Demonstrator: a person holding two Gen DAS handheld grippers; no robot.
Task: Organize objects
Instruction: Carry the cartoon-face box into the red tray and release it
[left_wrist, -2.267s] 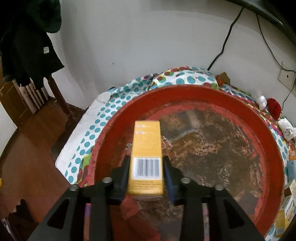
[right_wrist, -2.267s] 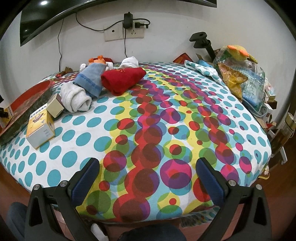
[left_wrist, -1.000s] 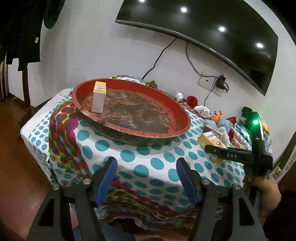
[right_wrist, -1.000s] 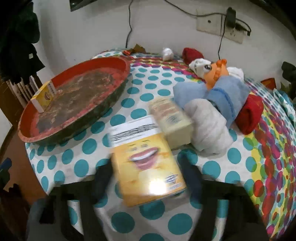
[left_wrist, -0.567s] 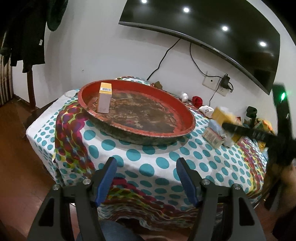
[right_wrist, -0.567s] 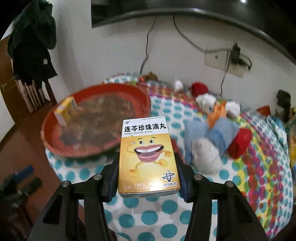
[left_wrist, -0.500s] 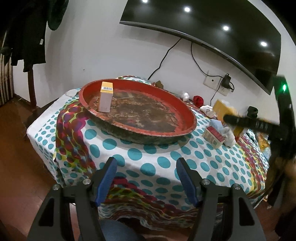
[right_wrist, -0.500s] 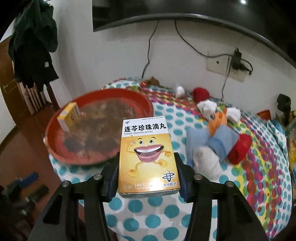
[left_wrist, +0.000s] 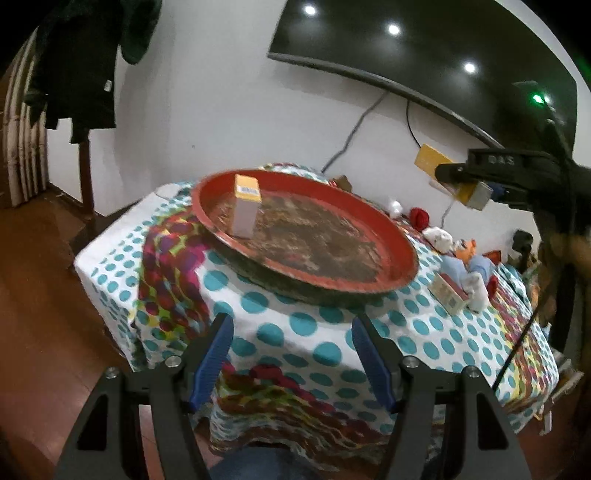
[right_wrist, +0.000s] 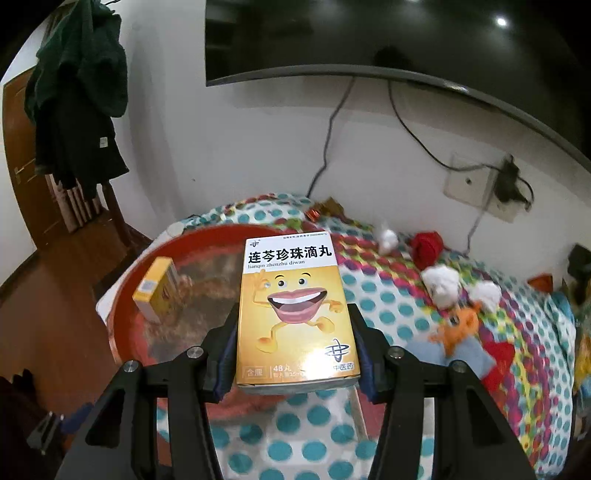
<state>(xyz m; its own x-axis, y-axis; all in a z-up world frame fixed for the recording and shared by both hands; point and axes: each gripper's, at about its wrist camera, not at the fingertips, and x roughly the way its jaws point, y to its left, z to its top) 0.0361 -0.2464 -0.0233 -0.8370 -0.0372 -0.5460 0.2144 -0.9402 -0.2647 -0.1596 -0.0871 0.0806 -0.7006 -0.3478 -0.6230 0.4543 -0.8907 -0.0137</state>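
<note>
A yellow medicine box (right_wrist: 295, 310) was clamped upright in the right claw (right_wrist: 293, 347) at frame centre, above the near rim of the red tray (right_wrist: 122, 295). A second yellow box (left_wrist: 246, 210) stood in the tray's upper-left part. The left claw (left_wrist: 291, 354) was held spread and empty, low before the dotted worktop (left_wrist: 306, 325).

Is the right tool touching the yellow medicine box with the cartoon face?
Touching. The right wrist view shows the right tool with both fingers pressed against the sides of the yellow medicine box, holding it in the air.
</note>
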